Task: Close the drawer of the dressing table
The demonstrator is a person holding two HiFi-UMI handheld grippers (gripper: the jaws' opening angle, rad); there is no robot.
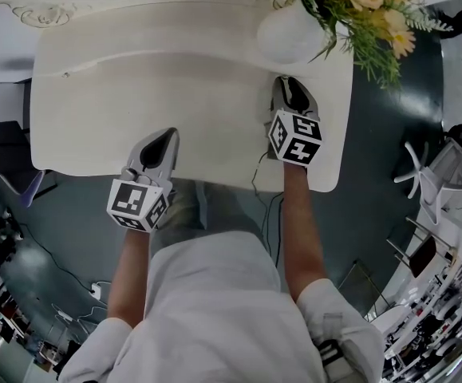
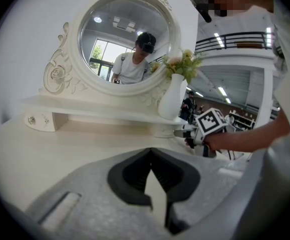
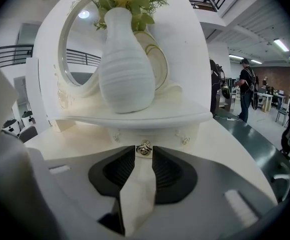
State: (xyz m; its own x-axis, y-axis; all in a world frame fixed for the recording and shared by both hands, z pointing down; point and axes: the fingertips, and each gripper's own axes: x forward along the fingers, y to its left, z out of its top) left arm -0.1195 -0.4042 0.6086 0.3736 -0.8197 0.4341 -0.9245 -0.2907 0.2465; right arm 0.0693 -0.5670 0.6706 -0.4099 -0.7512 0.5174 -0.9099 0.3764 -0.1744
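Head view first: the white dressing table [image 1: 135,94] fills the upper frame. The left gripper [image 1: 160,140] sits at its near edge, left of the person's body. The right gripper [image 1: 292,86] reaches further in, over the right side of the top, just near of the white vase [image 1: 282,34] with its yellow flowers [image 1: 374,6]. Over to the left gripper view: those jaws are pressed together at the tips with nothing between them, pointing across the bare tabletop toward the round mirror [image 2: 127,39]. Now the right gripper view: the jaws are drawn in to a narrow gap, and the small metal drawer knob [image 3: 143,148] sits right between their tips. It looks pinched, though the contact is hard to confirm at this angle. The little drawer [image 3: 157,135] is tucked under the raised shelf that carries the vase, on the table's far right.
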